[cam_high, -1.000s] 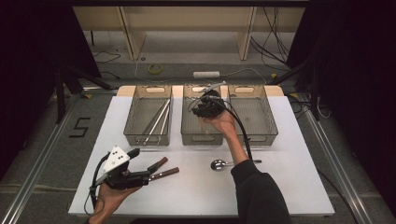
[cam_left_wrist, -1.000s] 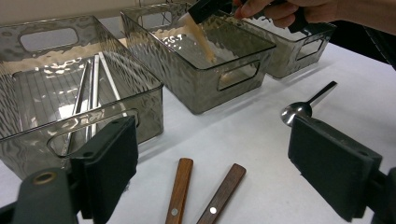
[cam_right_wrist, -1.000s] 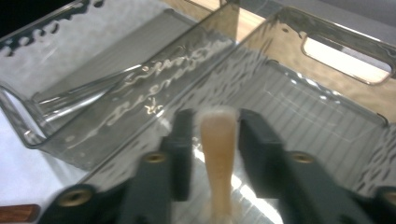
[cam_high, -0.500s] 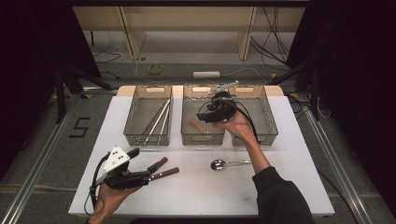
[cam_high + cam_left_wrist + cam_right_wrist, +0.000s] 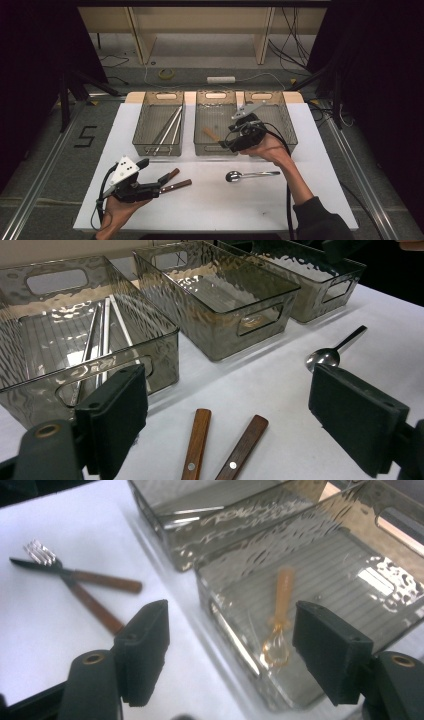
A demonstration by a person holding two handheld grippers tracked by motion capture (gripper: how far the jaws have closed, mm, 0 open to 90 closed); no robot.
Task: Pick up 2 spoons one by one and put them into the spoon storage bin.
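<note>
Fork (image 5: 278, 625) blurs behind rippled middle bin (image 5: 235, 635) wall.

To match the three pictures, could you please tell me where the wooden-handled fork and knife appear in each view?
High view: wooden-handled fork and knife lower left of centre.
Left gripper view: fork and knife at bottom centre, handle ends.
Right gripper view: fork and knife crossed, upper left.
Shared landmark: middle bin.
</note>
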